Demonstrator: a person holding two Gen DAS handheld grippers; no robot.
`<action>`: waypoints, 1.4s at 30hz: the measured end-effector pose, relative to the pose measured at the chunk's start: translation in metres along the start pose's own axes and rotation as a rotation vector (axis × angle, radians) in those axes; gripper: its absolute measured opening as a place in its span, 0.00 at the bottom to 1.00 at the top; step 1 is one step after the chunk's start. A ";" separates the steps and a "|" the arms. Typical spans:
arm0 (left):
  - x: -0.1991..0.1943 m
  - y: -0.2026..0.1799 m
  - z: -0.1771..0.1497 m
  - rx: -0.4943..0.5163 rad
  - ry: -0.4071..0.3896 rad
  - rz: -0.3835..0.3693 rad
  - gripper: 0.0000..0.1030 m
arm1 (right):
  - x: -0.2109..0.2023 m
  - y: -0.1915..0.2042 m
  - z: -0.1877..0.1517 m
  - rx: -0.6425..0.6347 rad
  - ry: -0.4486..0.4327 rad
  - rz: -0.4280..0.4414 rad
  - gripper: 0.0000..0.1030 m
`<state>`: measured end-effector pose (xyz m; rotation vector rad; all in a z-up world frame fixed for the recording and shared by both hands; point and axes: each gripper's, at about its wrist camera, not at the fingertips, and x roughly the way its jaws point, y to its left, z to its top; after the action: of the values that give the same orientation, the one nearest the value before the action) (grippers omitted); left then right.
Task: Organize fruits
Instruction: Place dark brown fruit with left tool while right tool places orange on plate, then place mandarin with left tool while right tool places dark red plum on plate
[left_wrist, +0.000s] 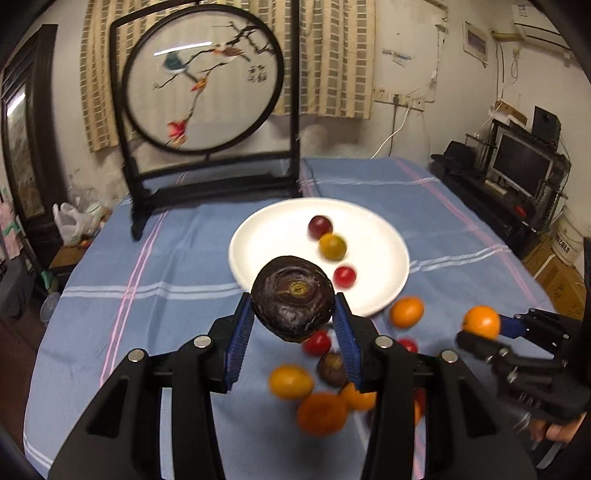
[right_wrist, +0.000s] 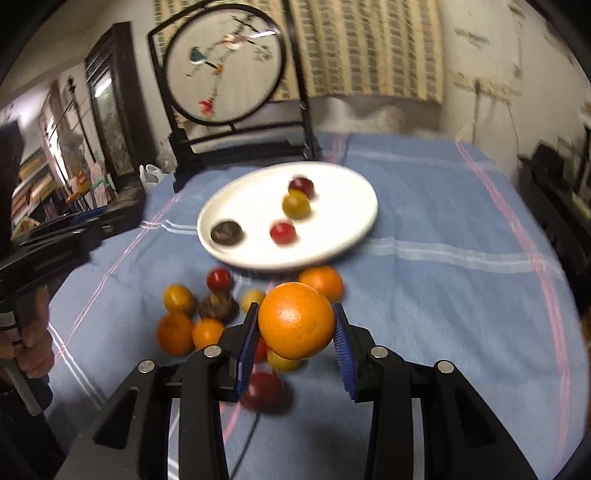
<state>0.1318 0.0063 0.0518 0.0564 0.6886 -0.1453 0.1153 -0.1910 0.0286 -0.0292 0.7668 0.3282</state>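
Note:
My left gripper (left_wrist: 293, 314) is shut on a dark purple-brown fruit (left_wrist: 293, 297) and holds it above the near rim of the white plate (left_wrist: 280, 225). In the right wrist view that fruit (right_wrist: 226, 232) appears over the plate's (right_wrist: 332, 181) left part. The plate holds a purple, a yellow-green (left_wrist: 332, 247) and a red (left_wrist: 344, 277) small fruit. My right gripper (right_wrist: 295, 325) is shut on an orange (right_wrist: 295, 320), lifted above the cloth; it shows in the left wrist view (left_wrist: 482, 322) too. Several loose fruits (right_wrist: 177, 328) lie on the cloth before the plate.
A blue striped tablecloth (left_wrist: 443, 229) covers the table. A black-framed round embroidery screen (left_wrist: 203, 85) stands at the back behind the plate. Furniture and a monitor (left_wrist: 521, 162) stand to the right of the table, a dark cabinet (left_wrist: 22, 147) to the left.

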 end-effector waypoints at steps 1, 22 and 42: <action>0.008 -0.002 0.007 -0.003 0.001 0.004 0.42 | 0.002 0.003 0.006 -0.015 -0.006 -0.001 0.38; 0.123 0.003 0.030 -0.113 0.158 -0.006 0.60 | 0.112 0.001 0.050 -0.008 0.104 -0.010 0.53; 0.019 0.031 -0.067 -0.094 0.097 0.033 0.85 | -0.007 0.004 -0.047 -0.106 0.124 -0.008 0.53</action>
<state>0.1096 0.0418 -0.0117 -0.0148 0.7896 -0.0785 0.0771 -0.1965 -0.0003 -0.1536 0.8717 0.3615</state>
